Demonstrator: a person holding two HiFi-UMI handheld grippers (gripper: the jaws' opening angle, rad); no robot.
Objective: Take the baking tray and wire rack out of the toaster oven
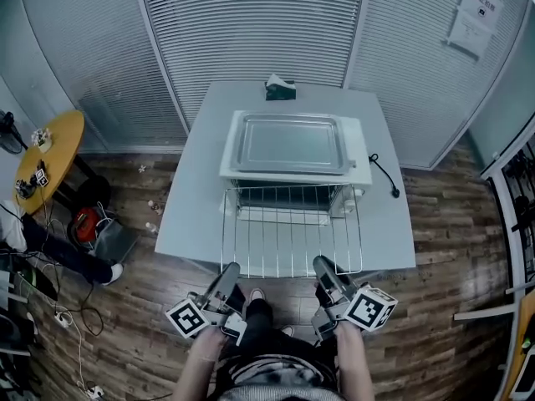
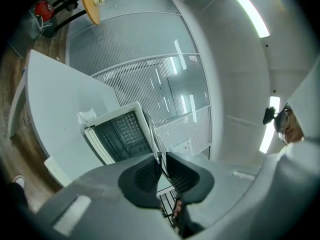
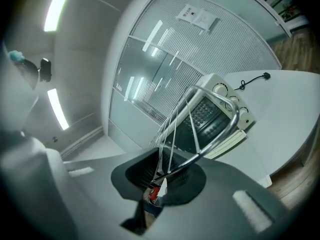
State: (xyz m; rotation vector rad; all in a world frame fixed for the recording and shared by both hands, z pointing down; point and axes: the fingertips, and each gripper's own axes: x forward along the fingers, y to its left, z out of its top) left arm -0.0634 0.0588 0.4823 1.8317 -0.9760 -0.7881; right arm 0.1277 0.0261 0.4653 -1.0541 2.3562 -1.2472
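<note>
The silver wire rack (image 1: 288,234) reaches from the mouth of the white toaster oven (image 1: 361,164) out past the white tabletop (image 1: 191,203) edge, its near corners clamped in the left tool (image 1: 229,269) and right tool (image 1: 323,264); the silver rectangular baking tray (image 1: 291,143) lies on top of the oven
</note>
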